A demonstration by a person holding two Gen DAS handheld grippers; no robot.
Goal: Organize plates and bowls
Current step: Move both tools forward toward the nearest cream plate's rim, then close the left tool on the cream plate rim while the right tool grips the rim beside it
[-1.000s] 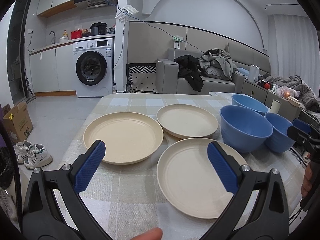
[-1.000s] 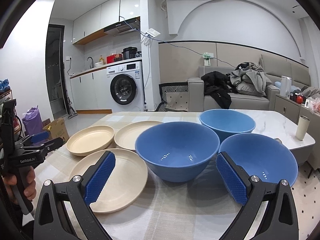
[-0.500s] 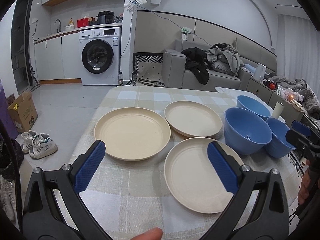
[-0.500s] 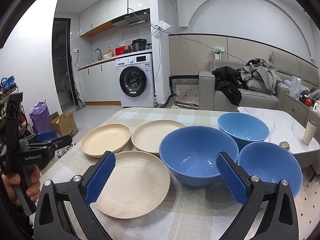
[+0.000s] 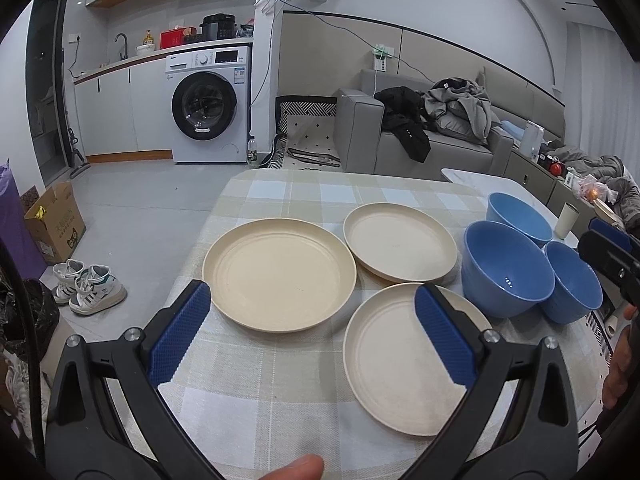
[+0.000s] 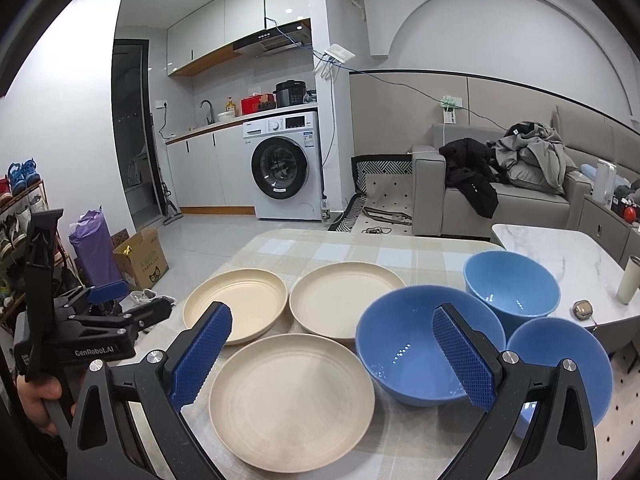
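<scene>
- The left tongs (image 5: 312, 332) are spread wide and hold nothing, hovering above the near edge of the counter (image 5: 280, 392) with its checked cloth.
- Between the left tongs' tips and just beyond lies the left plate (image 5: 280, 274); the near plate (image 5: 404, 364) sits partly under the right-hand tip, and the far plate (image 5: 400, 242) lies further ahead.
- The three plates sit close together; whether their rims touch is hard to tell.
- The right tongs (image 6: 332, 356) are also wide open and empty, raised over the near plate (image 6: 292, 400) and the big blue bowl (image 6: 416, 348).
- The big bowl is behind the right-hand tip of the right tongs; a second bowl (image 6: 512, 292) stands beyond it and a third bowl (image 6: 560, 364) further right.
- All three bowls stand upright and close together, to the right of the plates.
</scene>
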